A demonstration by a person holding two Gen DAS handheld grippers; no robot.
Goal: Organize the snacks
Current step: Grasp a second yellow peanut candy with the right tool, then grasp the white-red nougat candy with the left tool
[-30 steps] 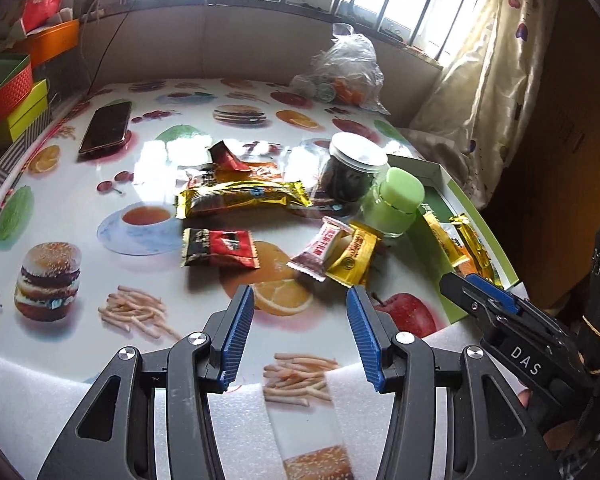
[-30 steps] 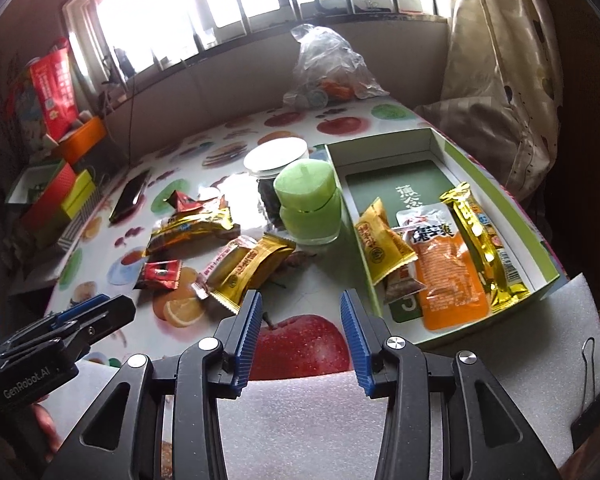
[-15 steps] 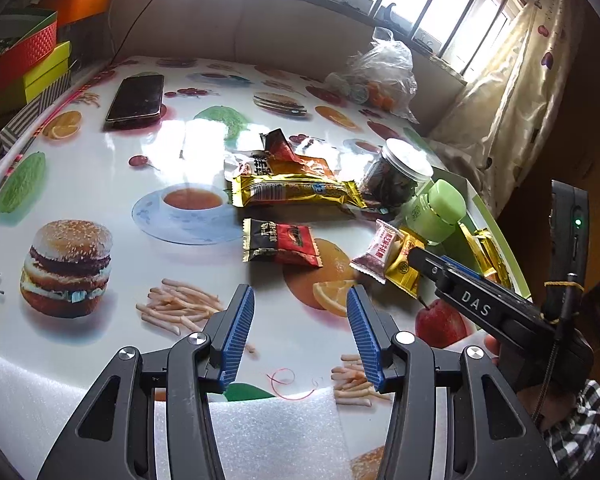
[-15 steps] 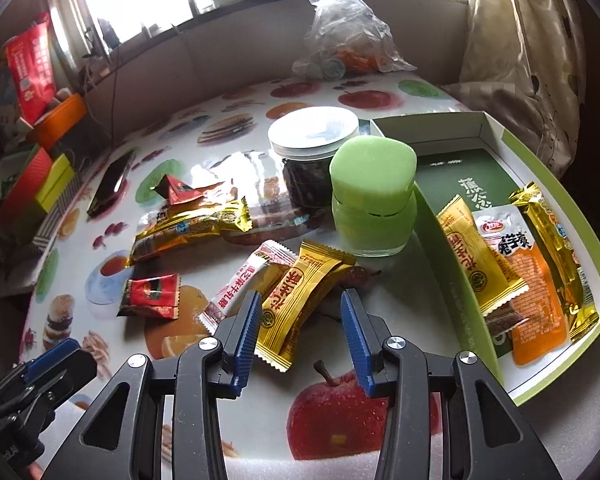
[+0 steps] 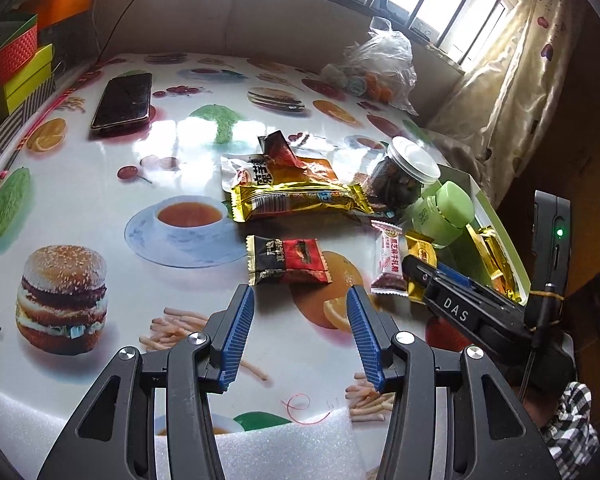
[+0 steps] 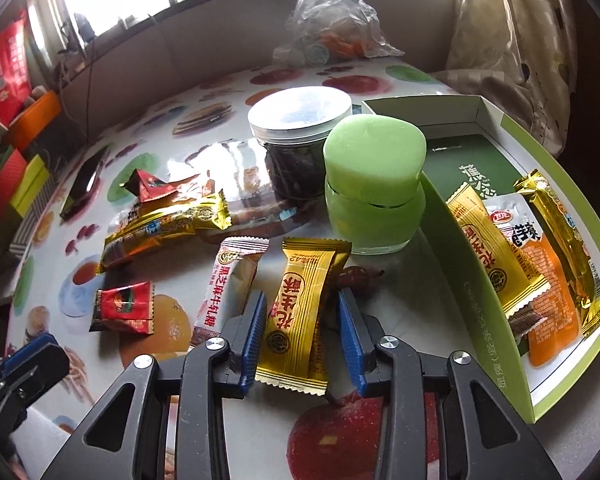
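Note:
Loose snacks lie on the food-print tablecloth. My right gripper (image 6: 302,304) is open, its jaws on either side of a yellow snack pack (image 6: 300,304) lying flat. A white-pink candy bar (image 6: 224,284) lies left of it. My left gripper (image 5: 300,300) is open and empty, just short of a red-black snack pack (image 5: 286,260). A long gold bar (image 5: 296,198) and an orange-white packet (image 5: 256,168) lie beyond. A green-rimmed box (image 6: 480,292) at the right holds several packs, among them an orange pouch (image 6: 548,312).
A green-lidded jar (image 6: 374,184) and a white-lidded jar (image 6: 300,140) stand between the loose snacks and the box. A phone (image 5: 122,98) lies far left. A plastic bag (image 5: 376,68) sits at the back. Stacked coloured boxes (image 5: 8,68) stand at the left edge.
My right gripper has moved forward and down, so the yellow pack now lies between its jaws. My left gripper has moved closer to the red-black pack.

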